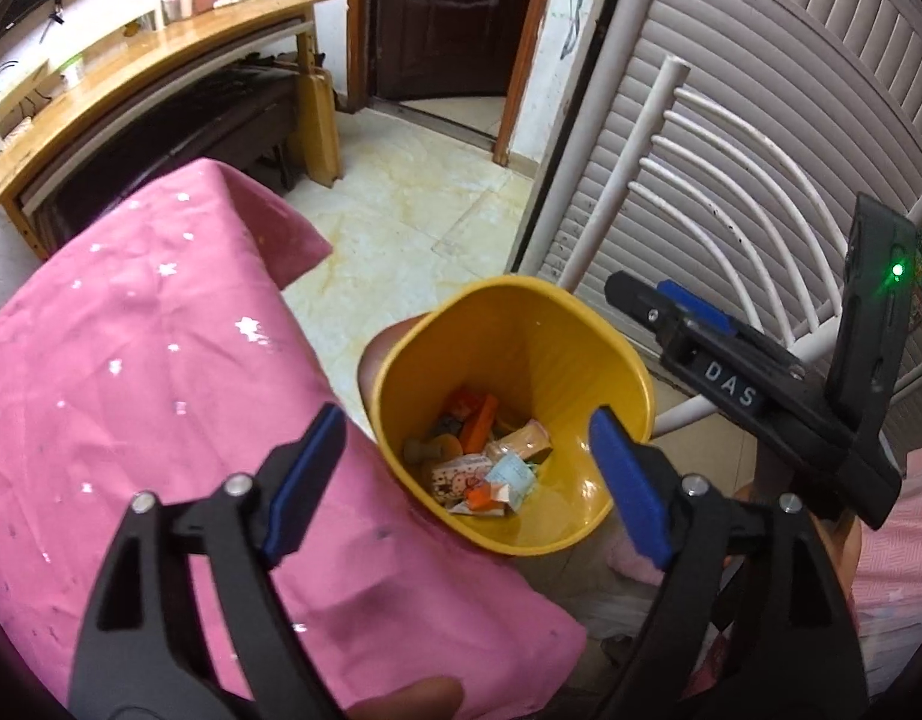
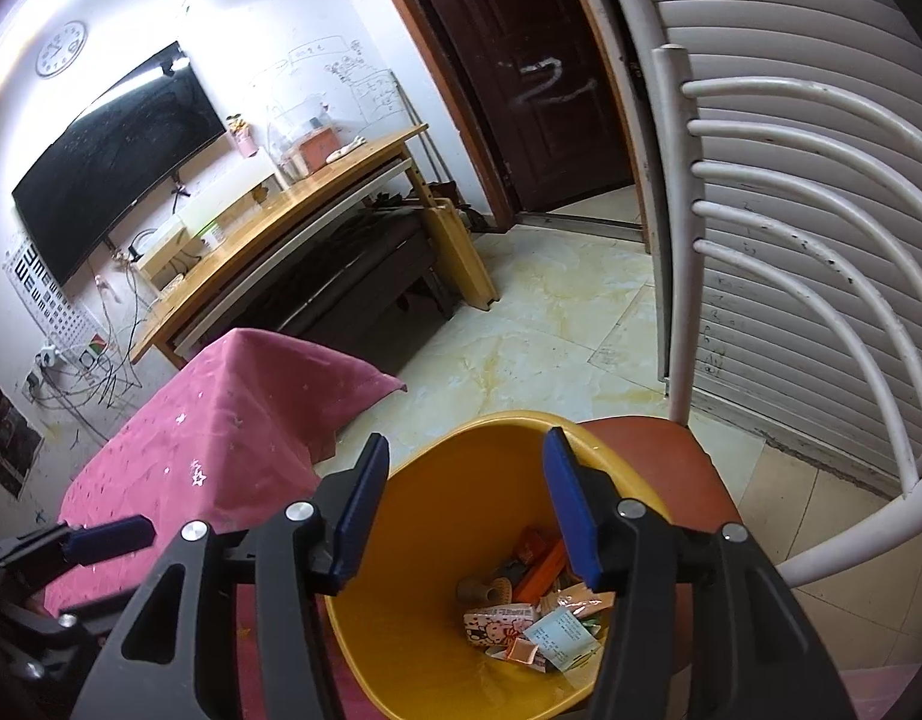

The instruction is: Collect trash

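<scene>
A: Where is the trash?

B: Paper scraps lie in the yellow bin, lower centre, on a red chair seat beside pink cloth.

A: The grippers?

B: Left gripper and right gripper both hang above the bin, jaws apart, gripping nothing.

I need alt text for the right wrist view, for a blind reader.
The open, empty right gripper hangs over a yellow bin holding wrappers and scraps. The bin stands on a red chair seat beside a pink-covered table.
</scene>
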A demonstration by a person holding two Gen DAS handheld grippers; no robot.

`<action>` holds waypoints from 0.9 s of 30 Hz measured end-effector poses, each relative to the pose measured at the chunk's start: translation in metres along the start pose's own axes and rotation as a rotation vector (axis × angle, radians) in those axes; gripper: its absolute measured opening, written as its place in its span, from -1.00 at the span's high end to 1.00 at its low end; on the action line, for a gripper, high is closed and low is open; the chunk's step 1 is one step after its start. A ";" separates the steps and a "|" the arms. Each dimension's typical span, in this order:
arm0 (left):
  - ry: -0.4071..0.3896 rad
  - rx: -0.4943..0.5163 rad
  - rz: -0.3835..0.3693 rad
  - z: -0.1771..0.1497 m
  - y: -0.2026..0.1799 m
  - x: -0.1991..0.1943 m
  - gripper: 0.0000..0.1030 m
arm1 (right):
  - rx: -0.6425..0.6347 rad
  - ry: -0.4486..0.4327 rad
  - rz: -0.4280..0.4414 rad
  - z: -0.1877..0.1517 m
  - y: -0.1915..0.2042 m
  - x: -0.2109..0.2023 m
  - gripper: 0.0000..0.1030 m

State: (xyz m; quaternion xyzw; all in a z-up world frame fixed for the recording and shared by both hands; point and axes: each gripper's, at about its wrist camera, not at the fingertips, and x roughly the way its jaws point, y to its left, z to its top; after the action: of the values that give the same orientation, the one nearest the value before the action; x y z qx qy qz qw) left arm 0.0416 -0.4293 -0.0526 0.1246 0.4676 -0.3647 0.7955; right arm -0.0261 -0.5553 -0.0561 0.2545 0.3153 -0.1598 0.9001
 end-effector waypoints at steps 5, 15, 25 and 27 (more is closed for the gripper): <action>-0.041 -0.021 0.007 -0.007 0.017 -0.016 -0.63 | -0.039 -0.007 0.013 -0.002 0.019 -0.002 -0.17; -0.144 -0.089 0.073 -0.030 0.065 -0.050 -0.82 | -0.142 -0.027 0.072 -0.013 0.075 -0.013 -0.48; -0.213 -0.212 0.170 -0.059 0.129 -0.077 -0.87 | -0.274 -0.006 0.155 -0.035 0.146 -0.014 -0.56; -0.222 -0.236 0.184 -0.065 0.141 -0.083 -0.87 | -0.286 -0.005 0.172 -0.039 0.157 -0.014 -0.56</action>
State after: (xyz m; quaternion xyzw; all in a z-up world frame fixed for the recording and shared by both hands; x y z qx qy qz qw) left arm 0.0726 -0.2561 -0.0380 0.0315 0.4030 -0.2445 0.8813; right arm 0.0149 -0.4026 -0.0174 0.1497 0.3097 -0.0362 0.9383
